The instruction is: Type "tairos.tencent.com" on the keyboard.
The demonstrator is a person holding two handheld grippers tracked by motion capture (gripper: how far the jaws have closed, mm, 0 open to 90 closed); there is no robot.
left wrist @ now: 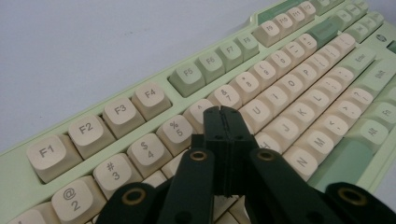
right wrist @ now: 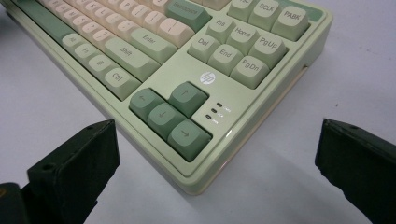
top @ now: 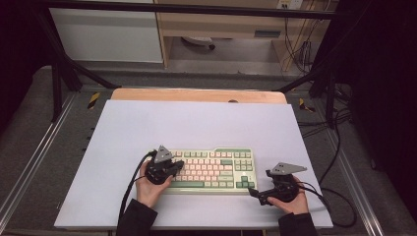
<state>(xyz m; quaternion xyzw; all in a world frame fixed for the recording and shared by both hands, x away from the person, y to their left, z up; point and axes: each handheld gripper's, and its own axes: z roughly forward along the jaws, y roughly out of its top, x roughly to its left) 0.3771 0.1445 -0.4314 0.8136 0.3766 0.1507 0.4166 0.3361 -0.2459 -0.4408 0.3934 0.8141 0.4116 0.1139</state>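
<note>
A pale green keyboard (top: 211,169) with cream and green keys lies on the white mat near the front of the table. My left gripper (top: 178,166) hovers over the keyboard's left half, jaws shut together with nothing between them; in the left gripper view its tips (left wrist: 224,114) sit just above the keyboard (left wrist: 289,79), near the number row around the 6 key. My right gripper (top: 254,193) rests by the keyboard's front right corner, jaws wide open. In the right gripper view the keyboard corner (right wrist: 196,179) with the arrow keys (right wrist: 170,116) lies between and ahead of the two jaws, untouched.
The white mat (top: 196,125) covers a wooden table (top: 196,94). Black frame posts (top: 59,73) stand at the left and right back. Cables (top: 339,162) trail off the table's right side. A hand (top: 150,189) holds each gripper at the front edge.
</note>
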